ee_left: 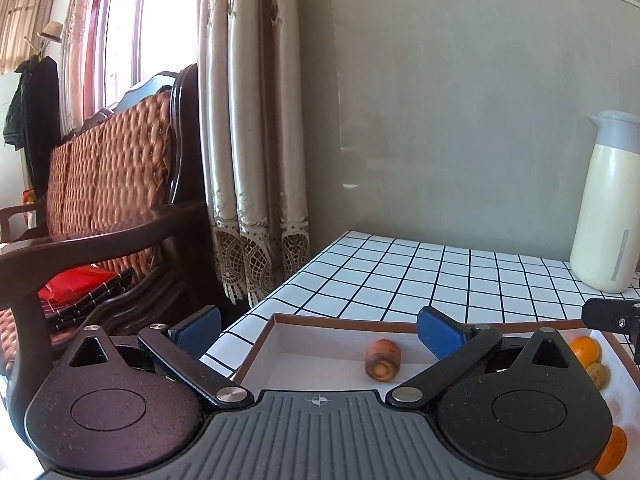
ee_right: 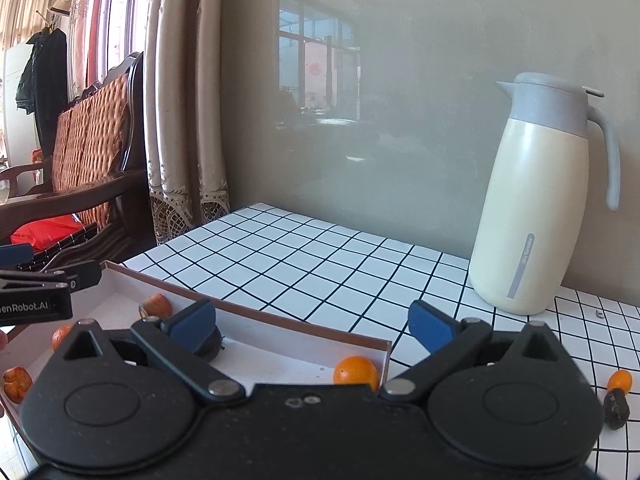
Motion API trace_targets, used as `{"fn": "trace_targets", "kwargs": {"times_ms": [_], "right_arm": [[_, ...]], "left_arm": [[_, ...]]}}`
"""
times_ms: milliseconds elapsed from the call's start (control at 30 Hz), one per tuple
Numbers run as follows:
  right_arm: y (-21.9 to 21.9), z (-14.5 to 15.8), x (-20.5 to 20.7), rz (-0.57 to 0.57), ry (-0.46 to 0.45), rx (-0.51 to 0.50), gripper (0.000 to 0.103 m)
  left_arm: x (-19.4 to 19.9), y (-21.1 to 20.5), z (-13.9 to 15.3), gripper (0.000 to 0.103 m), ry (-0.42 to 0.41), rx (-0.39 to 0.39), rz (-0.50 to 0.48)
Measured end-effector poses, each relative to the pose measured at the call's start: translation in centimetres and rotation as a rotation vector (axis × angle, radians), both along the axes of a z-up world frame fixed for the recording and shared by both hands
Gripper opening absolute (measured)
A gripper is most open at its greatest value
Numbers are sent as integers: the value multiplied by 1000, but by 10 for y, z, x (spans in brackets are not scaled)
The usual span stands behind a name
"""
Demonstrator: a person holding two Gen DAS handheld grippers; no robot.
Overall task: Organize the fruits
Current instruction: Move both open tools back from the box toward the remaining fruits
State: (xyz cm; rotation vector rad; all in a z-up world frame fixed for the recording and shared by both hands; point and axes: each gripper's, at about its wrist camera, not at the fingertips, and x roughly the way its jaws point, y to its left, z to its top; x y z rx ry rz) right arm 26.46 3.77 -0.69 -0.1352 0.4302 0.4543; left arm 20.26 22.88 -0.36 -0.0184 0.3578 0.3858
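Both grippers, left (ee_left: 318,330) and right (ee_right: 312,326), gape empty over tray (ee_right: 256,322); lower-right orange (ee_right: 620,381), probably unsorted, sits outside.

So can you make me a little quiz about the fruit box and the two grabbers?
1. True or false: the left gripper is squeezing a fruit.
2. Where does the thermos jug stand? A) in the box B) on the checked table C) on the chair
3. Fill in: an orange fruit and a dark fruit lie outside the box, on the ____.

Key: 1 false, both it and the right gripper are open and empty. 2 B. 3 table.
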Motion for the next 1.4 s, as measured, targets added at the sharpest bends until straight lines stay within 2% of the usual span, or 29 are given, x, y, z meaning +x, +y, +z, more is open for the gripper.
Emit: {"fn": "trace_targets", "kwargs": {"times_ms": [367, 633, 767, 933, 1133, 1400], "right_arm": [[1, 3, -15, 8, -21, -11, 97], [-21, 6, -17, -43, -37, -22, 97], [-41, 0, -12, -104, -47, -44, 97], [-83, -15, 4, -251, -49, -91, 97], [-137, -30, 22, -406, 5, -103, 97], [-171, -37, 20, -431, 12, -114, 97]], "left_arm": [[-16, -8, 7, 103, -9, -22, -13], [-15, -27, 11, 103, -6, -18, -48], [-11, -41, 13, 103, -6, -11, -72], [-3, -60, 12, 103, -3, -7, -105], [13, -88, 10, 103, 2, -12, -158], [40, -151, 5, 103, 44, -3, -238]]}}
